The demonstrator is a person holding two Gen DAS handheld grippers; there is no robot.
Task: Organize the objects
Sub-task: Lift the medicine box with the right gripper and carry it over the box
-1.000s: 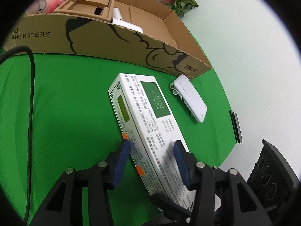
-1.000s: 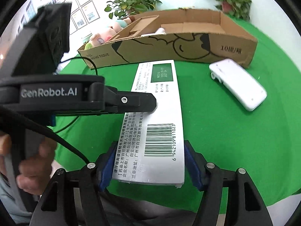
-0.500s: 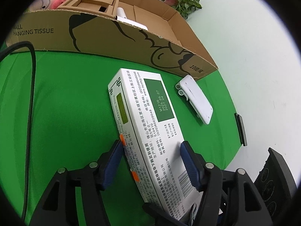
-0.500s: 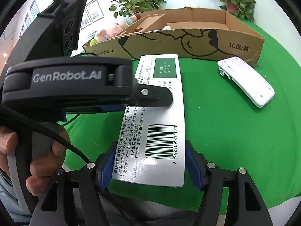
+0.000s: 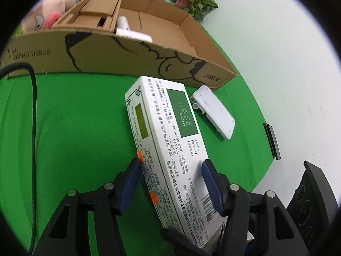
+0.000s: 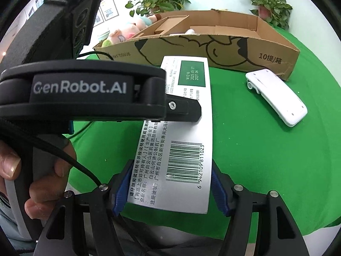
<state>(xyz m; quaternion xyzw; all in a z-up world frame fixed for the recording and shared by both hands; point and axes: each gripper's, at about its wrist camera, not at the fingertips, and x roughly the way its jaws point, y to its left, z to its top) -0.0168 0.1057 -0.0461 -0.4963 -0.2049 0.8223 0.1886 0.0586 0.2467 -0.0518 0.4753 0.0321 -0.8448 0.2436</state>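
Sharing one long white medicine box [image 5: 170, 140] between both grippers, above the green surface [image 5: 70, 132].

Left gripper [image 5: 170, 183] clamps its middle; right gripper [image 6: 170, 188] pinches the barcode end, likely steadying it for the cardboard box [image 6: 275, 42] beyond; the white device [image 6: 277, 100] lies beside.

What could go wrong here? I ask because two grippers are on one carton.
1. The right gripper and the left gripper both sit on the white carton; pulling unevenly could twist or crush it.
2. The cardboard box wall stands right ahead, so the carton's far end may catch it unless lifted higher.
3. The white device lies close beside the carton and could be knocked by a sideways swing.
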